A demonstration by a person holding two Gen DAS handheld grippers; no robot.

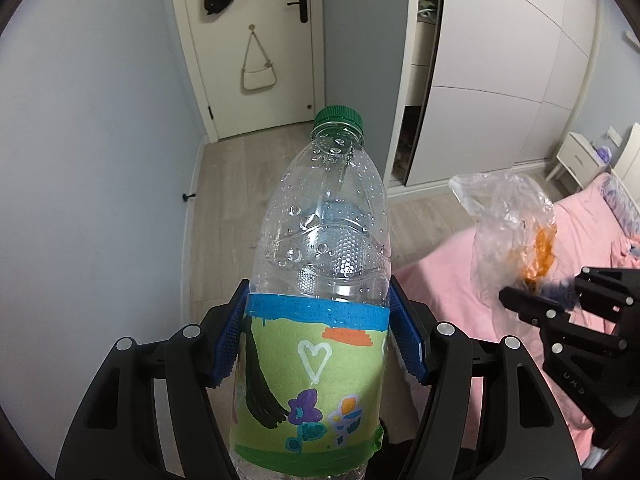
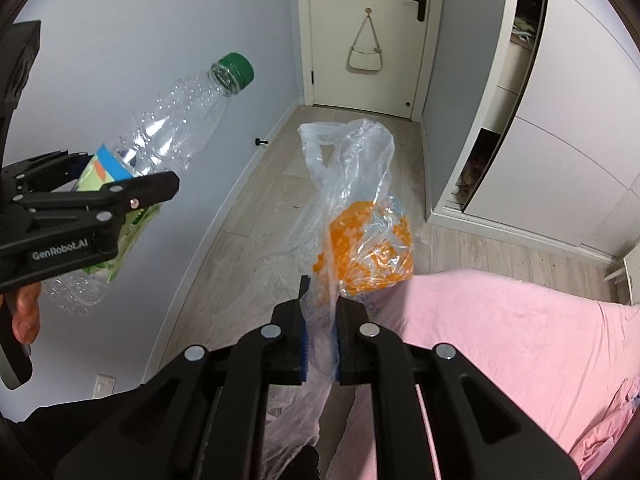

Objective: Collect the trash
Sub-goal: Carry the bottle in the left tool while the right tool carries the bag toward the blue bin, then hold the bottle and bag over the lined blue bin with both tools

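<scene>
My left gripper has its fingers squeezed on the plastic bottle, filling the middle of the left view, green cap up. My right gripper fingers pinch the clear bag with orange stuff, center frame, above the pink bed.

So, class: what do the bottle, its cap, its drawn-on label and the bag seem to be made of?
Bottle: clear, glossy, rigid-looking plastic; see-through, embossed dimples, droplets.
Cap: opaque green plastic with a ribbed edge.
Label: matte, probably paper or felt; marker-style drawings, no shine.
Bag: thin transparent plastic film, crinkled and glossy, with orange print or contents, hard to tell which.
</scene>
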